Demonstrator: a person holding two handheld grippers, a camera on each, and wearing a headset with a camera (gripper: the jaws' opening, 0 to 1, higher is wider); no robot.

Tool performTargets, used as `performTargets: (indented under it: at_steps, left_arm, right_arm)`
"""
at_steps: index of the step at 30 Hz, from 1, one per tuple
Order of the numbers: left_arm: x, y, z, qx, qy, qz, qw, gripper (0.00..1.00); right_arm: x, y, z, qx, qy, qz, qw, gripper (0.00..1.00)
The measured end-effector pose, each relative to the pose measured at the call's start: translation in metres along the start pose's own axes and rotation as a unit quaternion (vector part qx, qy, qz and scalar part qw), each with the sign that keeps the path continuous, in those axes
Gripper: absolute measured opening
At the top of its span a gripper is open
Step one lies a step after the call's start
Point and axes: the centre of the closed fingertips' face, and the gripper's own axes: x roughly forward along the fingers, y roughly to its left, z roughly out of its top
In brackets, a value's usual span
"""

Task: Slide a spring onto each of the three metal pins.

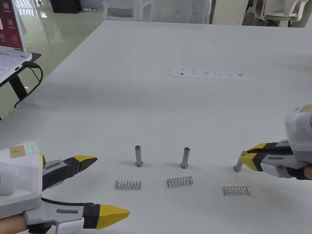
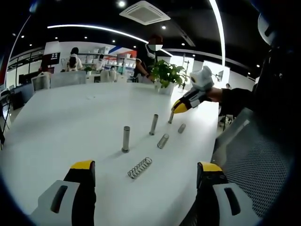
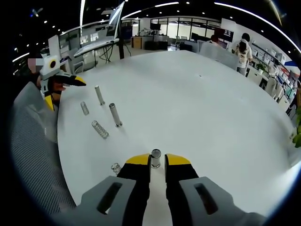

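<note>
Three metal pins stand upright in a row on the white table: the left pin, the middle pin and the right pin. A spring lies in front of each: the left spring, the middle spring and the right spring. My right gripper comes in from the right, and in the right gripper view its jaws are shut on the right pin near the pin's top. My left gripper is open and holds nothing. Just ahead of it lies the left spring.
A flush socket strip is set into the table farther back. A laptop on a stand with a cable is off the table's left edge. Chairs stand beyond the far edge. People and a potted plant are in the background.
</note>
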Motion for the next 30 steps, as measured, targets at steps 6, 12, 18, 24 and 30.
performTargets:
  at_steps: [6,12,18,24,30]
  left_arm:
    - [0.0,0.0,0.0,-0.001,-0.001,0.0,1.0,0.86]
    - [-0.001,0.0,0.001,-0.001,0.0,-0.001,1.0,0.85]
    - [-0.001,0.0,0.001,-0.001,0.001,-0.001,1.0,0.85]
    - [-0.001,-0.001,0.001,0.0,0.002,0.0,1.0,0.85]
    - [-0.002,-0.001,0.002,0.0,0.002,0.002,1.0,0.85]
  right_arm:
    - [-0.004,0.001,-0.009,0.006,0.006,0.001,1.0,0.1]
    - [-0.009,0.009,-0.016,0.005,0.01,0.017,0.9998,0.1]
    - [-0.011,0.025,-0.024,-0.014,0.017,0.053,0.9983,0.11]
    - [-0.01,0.039,-0.036,-0.039,0.038,0.092,0.9943,0.15]
    - [-0.007,0.044,-0.042,-0.063,0.053,0.106,0.9909,0.16]
